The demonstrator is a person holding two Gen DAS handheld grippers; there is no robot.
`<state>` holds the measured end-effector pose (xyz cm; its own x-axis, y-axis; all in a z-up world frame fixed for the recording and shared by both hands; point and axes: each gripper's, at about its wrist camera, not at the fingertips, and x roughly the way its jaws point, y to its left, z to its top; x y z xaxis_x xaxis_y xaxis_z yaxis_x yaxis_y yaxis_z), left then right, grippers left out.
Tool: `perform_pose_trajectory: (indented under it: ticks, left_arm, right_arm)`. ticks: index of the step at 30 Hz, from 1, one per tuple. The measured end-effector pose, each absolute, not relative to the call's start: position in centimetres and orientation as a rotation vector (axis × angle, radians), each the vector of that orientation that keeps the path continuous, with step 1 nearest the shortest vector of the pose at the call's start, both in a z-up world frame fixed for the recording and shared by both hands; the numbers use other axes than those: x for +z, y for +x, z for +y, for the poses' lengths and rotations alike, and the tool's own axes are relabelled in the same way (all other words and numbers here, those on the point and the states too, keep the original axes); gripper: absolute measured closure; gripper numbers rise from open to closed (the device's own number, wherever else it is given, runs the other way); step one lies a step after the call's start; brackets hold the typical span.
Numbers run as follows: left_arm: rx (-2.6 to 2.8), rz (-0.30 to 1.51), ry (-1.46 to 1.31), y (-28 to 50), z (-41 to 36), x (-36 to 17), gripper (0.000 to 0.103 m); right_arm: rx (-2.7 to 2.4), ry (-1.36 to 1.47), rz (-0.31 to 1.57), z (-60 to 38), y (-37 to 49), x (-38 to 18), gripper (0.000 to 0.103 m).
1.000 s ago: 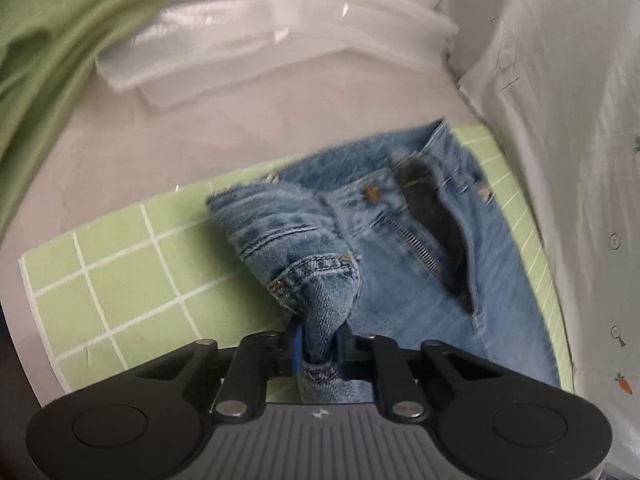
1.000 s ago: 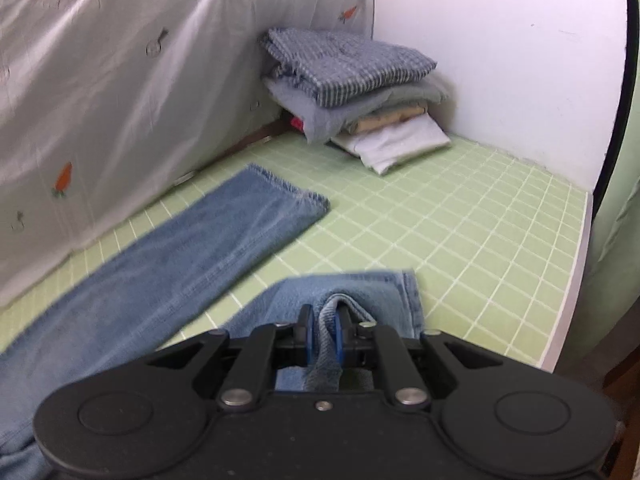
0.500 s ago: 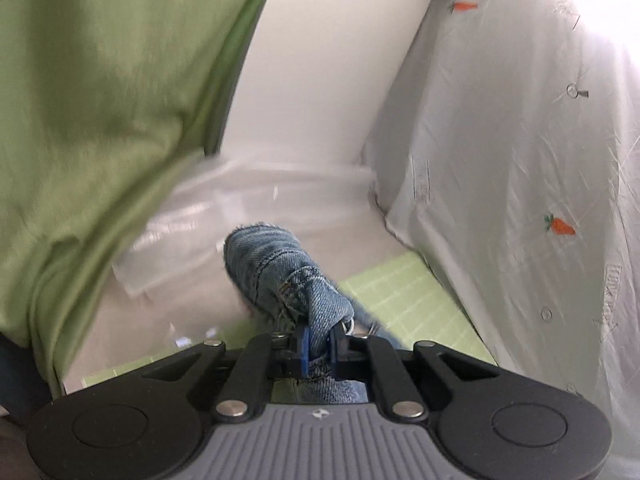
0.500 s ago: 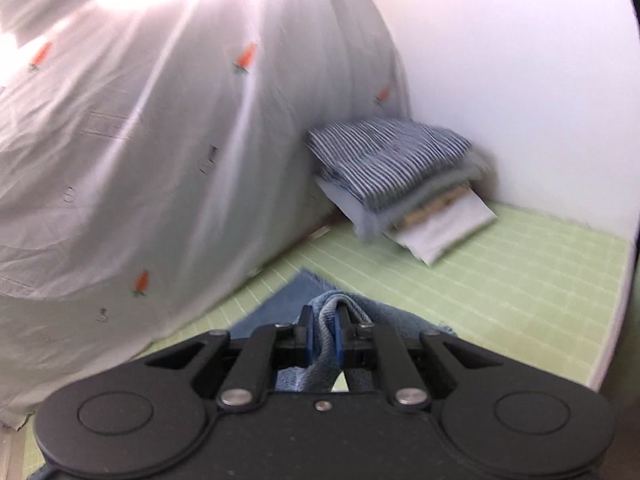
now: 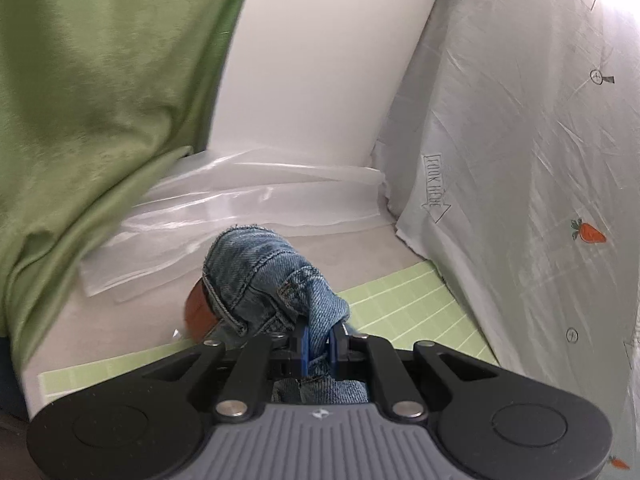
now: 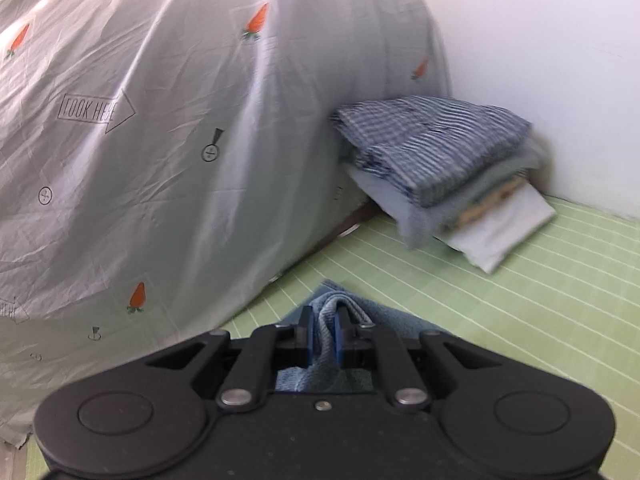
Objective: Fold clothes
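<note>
A pair of blue jeans [image 5: 264, 276] is held up off the green checked mat [image 5: 412, 300]. My left gripper [image 5: 318, 342] is shut on the waistband end, which bunches up in front of the fingers with a brown leather patch [image 5: 198, 312] showing. In the right wrist view, my right gripper [image 6: 323, 334] is shut on a fold of the jeans' leg hem [image 6: 340, 312], and a little denim lies on the mat [image 6: 500, 340] just beyond. The rest of the jeans hangs below, out of sight.
A white sheet with carrot prints [image 6: 160, 140] drapes along the mat's far side. A stack of folded clothes [image 6: 436, 168] sits in the corner by the white wall. Clear plastic sheeting [image 5: 240, 200] and a green curtain [image 5: 88, 100] lie to the left.
Both grippers have lifted and tilted upward with the jeans; the flat-spread legs and waist seen a second ago have dropped out of view.
</note>
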<state>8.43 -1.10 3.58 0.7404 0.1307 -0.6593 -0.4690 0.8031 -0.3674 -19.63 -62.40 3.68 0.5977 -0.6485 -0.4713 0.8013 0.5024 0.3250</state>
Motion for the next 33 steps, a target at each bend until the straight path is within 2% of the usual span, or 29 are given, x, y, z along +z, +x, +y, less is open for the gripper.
perform_pose_trajectory:
  ticks: [15, 17, 18, 19, 20, 21, 22, 23, 24, 25, 27, 33]
  left_arm:
    - [0.34, 0.814, -0.444, 21.2, -6.1, -2.6, 0.092]
    - [0.34, 0.836, -0.432, 22.9, -6.5, -3.5, 0.089]
    - [0.34, 0.847, -0.426, 23.8, -6.8, -3.9, 0.08]
    - [0.338, 0.857, -0.416, 24.5, -7.0, -4.2, 0.077]
    - [0.328, 0.864, -0.397, 24.9, -7.4, -4.0, 0.075]
    - [0.319, 0.871, -0.379, 25.3, -7.8, -3.9, 0.067]
    - [0.305, 0.866, -0.357, 25.4, -8.1, -3.6, 0.053]
    - [0.286, 0.831, -0.328, 24.9, -8.4, -3.2, 0.044]
    - [0.279, 0.791, -0.298, 24.1, -8.7, -2.7, 0.025]
    - [0.273, 0.759, -0.274, 23.3, -9.0, -2.3, 0.02]
    - [0.27, 0.736, -0.247, 21.7, -9.4, -1.8, 0.02]
    - [0.219, 0.845, -0.271, 17.8, -11.2, -3.0, 0.02]
  right_arm:
    - [-0.916, 0.484, 0.531, -69.0, -6.0, -2.5, 0.093]
    - [-0.878, 0.436, 0.548, -70.0, -3.5, -3.4, 0.092]
    - [-0.849, 0.405, 0.567, -70.6, -2.0, -3.9, 0.091]
    - [-0.817, 0.374, 0.587, -71.2, -0.5, -4.5, 0.09]
    - [-0.803, 0.351, 0.612, -71.7, 0.7, -4.7, 0.08]
    - [-0.799, 0.334, 0.627, -71.9, 1.4, -4.7, 0.064]
    - [-0.821, 0.32, 0.617, -71.8, 1.3, -4.4, 0.053]
    - [-0.862, 0.32, 0.594, -71.5, 0.3, -4.4, 0.029]
    - [-0.905, 0.321, 0.568, -71.1, -0.7, -4.3, 0.015]
    - [-0.932, 0.341, 0.565, -70.9, -2.0, -4.7, 0.015]
    - [-0.968, 0.405, 0.617, -70.8, -4.5, -6.3, 0.017]
    - [-1.041, 0.509, 0.749, -70.4, -10.1, -11.0, 0.027]
